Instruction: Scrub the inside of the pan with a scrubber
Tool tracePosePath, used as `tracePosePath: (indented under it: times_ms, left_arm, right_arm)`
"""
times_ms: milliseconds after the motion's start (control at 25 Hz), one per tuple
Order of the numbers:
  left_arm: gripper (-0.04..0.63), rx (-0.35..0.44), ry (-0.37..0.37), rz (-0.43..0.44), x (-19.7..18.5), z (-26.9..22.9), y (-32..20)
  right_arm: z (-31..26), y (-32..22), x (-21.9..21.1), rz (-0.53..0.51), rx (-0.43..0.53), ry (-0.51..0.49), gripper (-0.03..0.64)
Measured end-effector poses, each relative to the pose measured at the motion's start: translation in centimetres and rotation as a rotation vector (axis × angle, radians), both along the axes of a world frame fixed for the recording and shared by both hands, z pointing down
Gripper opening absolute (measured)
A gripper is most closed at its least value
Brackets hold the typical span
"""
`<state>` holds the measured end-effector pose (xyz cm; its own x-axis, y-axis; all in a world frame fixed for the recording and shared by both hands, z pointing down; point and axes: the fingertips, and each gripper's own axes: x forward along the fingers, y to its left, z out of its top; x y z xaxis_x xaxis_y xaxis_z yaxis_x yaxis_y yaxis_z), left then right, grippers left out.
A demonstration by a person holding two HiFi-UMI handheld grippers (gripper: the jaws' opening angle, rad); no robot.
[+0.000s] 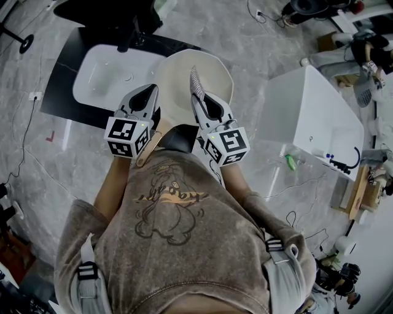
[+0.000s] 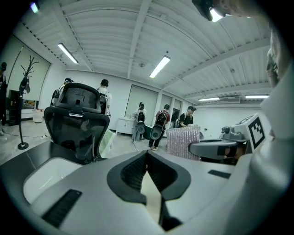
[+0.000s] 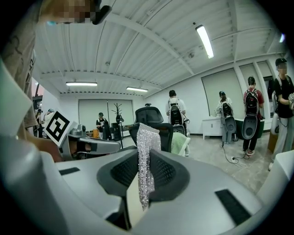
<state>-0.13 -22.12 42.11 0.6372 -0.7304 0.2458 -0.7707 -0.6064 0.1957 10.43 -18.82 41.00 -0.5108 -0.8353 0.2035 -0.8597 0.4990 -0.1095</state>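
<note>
Scrubber [image 3: 147, 142] pinched upright in right tool [image 1: 198, 101], over pan [image 1: 215, 73].

I see a white basin [image 1: 101, 76] set in a dark counter [image 1: 61, 92]; a black office chair [image 2: 76, 121] stands just behind it; a white cabinet [image 1: 319, 116] sits to the right; people wearing backpacks [image 3: 250, 114] stand beyond.

Pan out front, between sink and cabinet
Pan [image 1: 215, 73] hangs over the right end of the sink [image 1: 101, 73], chair [image 1: 110, 15] behind, cabinet [image 1: 319, 116] to the right — left gripper [image 1: 151, 93] on the pan's left side, right gripper [image 1: 196, 98] beside it, scrubber [image 1: 196, 83] in its jaws over the pan.
</note>
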Motion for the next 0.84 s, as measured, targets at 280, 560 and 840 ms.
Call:
tracePosePath:
  times_ms: [280,560,840]
  left_arm:
    - [0.017,-0.003,-0.007,-0.004,0.09,0.17,0.17]
    - [0.017,-0.010,-0.010,0.002,0.25,0.44,0.21]
    - [0.017,-0.013,-0.012,0.000,-0.19,0.53,0.35]
  right_arm:
    - [0.00,0.10,0.18,0.001,-0.006,-0.013,0.081]
    - [0.36,0.07,0.22,0.008,-0.015,-0.012,0.081]
    - [0.73,0.27,0.00,0.012,-0.026,-0.010,0.081]
